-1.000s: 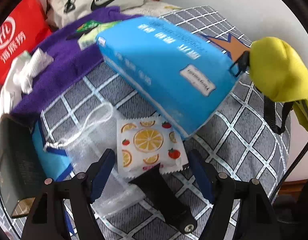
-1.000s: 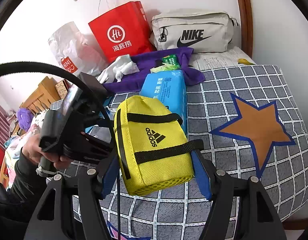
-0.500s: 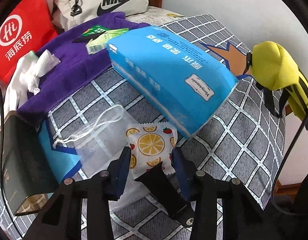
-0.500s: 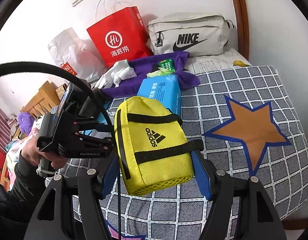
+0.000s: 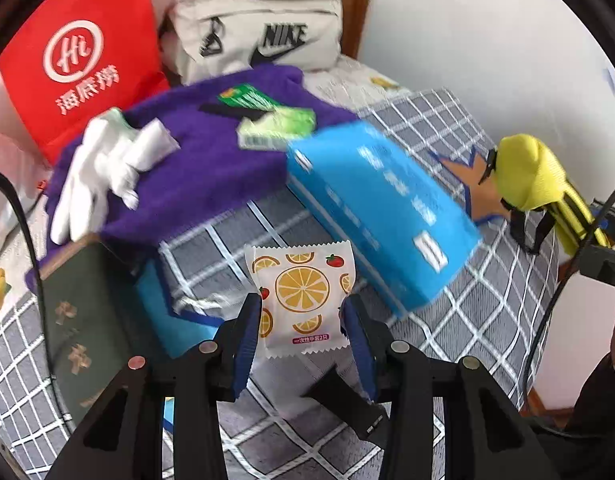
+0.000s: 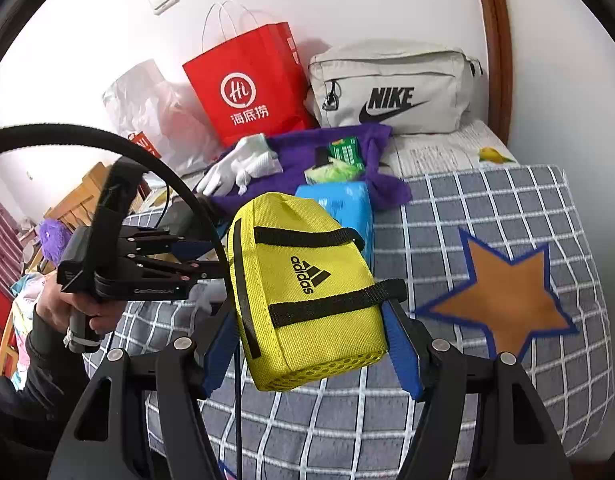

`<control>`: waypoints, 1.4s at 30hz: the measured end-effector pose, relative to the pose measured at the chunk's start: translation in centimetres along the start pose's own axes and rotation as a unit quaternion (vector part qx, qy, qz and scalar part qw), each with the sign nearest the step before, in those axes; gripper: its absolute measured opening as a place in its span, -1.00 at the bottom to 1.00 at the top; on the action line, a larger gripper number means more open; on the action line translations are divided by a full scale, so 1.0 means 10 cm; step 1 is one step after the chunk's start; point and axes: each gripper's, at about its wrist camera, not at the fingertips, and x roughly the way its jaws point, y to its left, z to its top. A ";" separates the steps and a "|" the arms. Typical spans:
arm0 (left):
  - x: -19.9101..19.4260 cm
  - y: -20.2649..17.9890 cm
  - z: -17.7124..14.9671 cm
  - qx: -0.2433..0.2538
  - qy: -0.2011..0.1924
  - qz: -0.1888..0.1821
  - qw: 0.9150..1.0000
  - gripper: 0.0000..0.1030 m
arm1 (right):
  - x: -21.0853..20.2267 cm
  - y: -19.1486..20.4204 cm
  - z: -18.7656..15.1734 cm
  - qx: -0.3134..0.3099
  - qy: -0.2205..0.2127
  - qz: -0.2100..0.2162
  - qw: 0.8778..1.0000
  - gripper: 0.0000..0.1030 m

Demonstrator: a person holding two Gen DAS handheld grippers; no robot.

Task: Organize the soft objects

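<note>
Just in front of the blue tissue pack (image 5: 381, 216), left tool (image 5: 303, 328) pinches the orange-print sachet (image 5: 301, 300) by its edges, lifted clear of the bed (image 5: 487, 312) — thin slick film could slip out. Right tool (image 6: 311, 344) clamps the yellow pouch (image 6: 307, 300) beside the pack — bulky, may sag or twist.

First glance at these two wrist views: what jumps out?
The bright yellow adidas pouch fills the right wrist view, clamped in the right gripper above the checked bed cover. In the left view, the left gripper pinches an orange-print sachet, with a big blue tissue pack just behind it.
</note>
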 end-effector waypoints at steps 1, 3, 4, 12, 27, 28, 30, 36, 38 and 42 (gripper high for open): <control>-0.01 0.03 0.03 -0.004 -0.003 0.001 1.000 -0.22 | 0.02 0.00 0.05 -0.001 -0.001 0.000 1.000 0.29; -0.06 0.12 0.10 -0.017 -0.012 0.004 1.000 -0.22 | 0.05 0.02 0.14 -0.004 -0.001 0.001 1.000 0.29; -0.08 0.16 0.13 -0.024 -0.016 0.003 1.000 -0.22 | 0.08 0.02 0.20 -0.006 -0.001 0.001 1.000 0.29; -0.23 0.47 0.35 -0.058 -0.043 0.011 0.997 -0.22 | 0.30 0.10 0.60 -0.024 -0.005 0.013 1.000 0.30; -0.25 1.10 0.85 -0.083 -0.067 0.039 0.994 -0.22 | 0.94 0.14 1.51 -0.052 -0.002 0.026 0.998 0.30; -0.24 1.15 0.89 -0.085 -0.068 0.040 0.993 -0.22 | 1.00 0.14 1.60 -0.054 0.000 0.030 0.998 0.30; -0.22 1.24 0.97 -0.088 -0.071 0.042 0.993 -0.22 | 1.10 0.15 1.75 -0.056 0.006 0.029 0.998 0.29; -0.15 1.47 1.17 -0.092 -0.082 0.040 0.992 -0.22 | 1.49 0.18 2.13 -0.068 0.021 0.023 0.997 0.29; -0.12 1.51 1.20 -0.094 -0.083 0.036 0.991 -0.22 | 1.63 0.17 2.20 -0.068 0.029 0.024 0.997 0.29; -0.04 1.57 1.21 -0.099 -0.081 0.033 0.991 -0.22 | 1.91 0.09 2.31 -0.066 0.047 0.015 0.997 0.29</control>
